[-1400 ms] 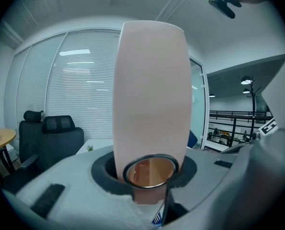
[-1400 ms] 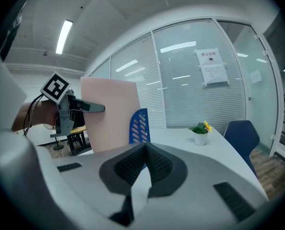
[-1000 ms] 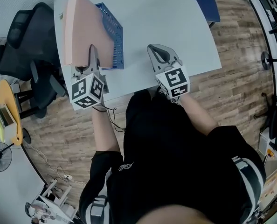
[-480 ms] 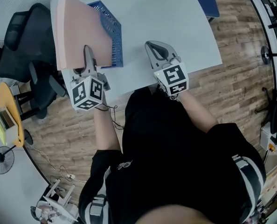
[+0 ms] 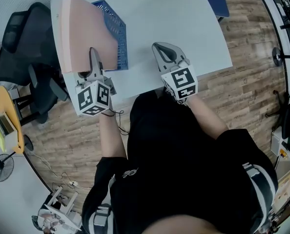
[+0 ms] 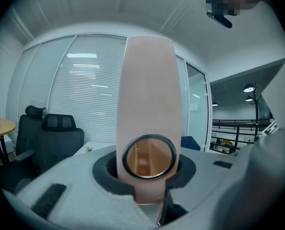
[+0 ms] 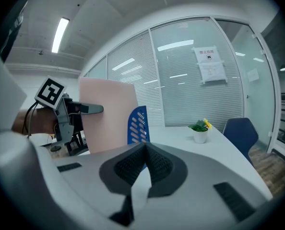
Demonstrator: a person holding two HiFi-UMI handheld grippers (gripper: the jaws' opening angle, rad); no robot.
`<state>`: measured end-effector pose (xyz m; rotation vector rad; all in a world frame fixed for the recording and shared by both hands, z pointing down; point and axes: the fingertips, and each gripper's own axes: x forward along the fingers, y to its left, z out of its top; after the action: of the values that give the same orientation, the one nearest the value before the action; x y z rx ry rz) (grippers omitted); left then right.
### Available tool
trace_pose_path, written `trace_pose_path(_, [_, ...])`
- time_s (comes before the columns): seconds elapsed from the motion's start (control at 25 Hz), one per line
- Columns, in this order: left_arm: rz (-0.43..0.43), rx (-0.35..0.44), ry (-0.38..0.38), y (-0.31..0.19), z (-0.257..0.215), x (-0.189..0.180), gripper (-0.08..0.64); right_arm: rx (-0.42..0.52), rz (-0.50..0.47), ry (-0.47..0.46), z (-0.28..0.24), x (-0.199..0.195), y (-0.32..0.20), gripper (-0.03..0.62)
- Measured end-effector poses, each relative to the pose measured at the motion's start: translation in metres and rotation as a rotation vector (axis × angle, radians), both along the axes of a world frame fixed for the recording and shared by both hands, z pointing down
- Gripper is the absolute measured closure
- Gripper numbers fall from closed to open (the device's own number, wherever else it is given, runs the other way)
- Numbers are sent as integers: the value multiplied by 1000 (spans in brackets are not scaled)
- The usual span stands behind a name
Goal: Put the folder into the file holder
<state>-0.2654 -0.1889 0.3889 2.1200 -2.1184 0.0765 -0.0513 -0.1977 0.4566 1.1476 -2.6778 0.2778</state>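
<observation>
A pink folder (image 5: 84,33) stands on edge over the left part of the white table (image 5: 184,13), its lower edge held by my left gripper (image 5: 93,52), which is shut on it. In the left gripper view the folder's spine (image 6: 147,90) rises between the two jaws, its ring hole level with the pads. The blue perforated file holder (image 5: 117,38) lies just right of the folder, partly hidden behind it. My right gripper (image 5: 160,48) hovers over the table's near edge, shut and holding nothing. The right gripper view shows the folder (image 7: 109,114) in front of the file holder (image 7: 138,123).
A black office chair (image 5: 18,43) stands left of the table. A small potted plant (image 7: 199,128) sits at the table's far end, with a blue chair (image 7: 241,131) beyond. A round yellow side table (image 5: 8,116) is at the lower left.
The left gripper and the pink folder have shifted slightly left and the folder stands a little more upright. The right gripper has hardly moved.
</observation>
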Motion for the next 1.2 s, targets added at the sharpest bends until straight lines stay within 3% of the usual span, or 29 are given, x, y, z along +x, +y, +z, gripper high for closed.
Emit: trace_pose_path(1.2, [41, -108, 1, -4, 46, 10, 405, -15, 5, 19, 7, 0, 1, 588])
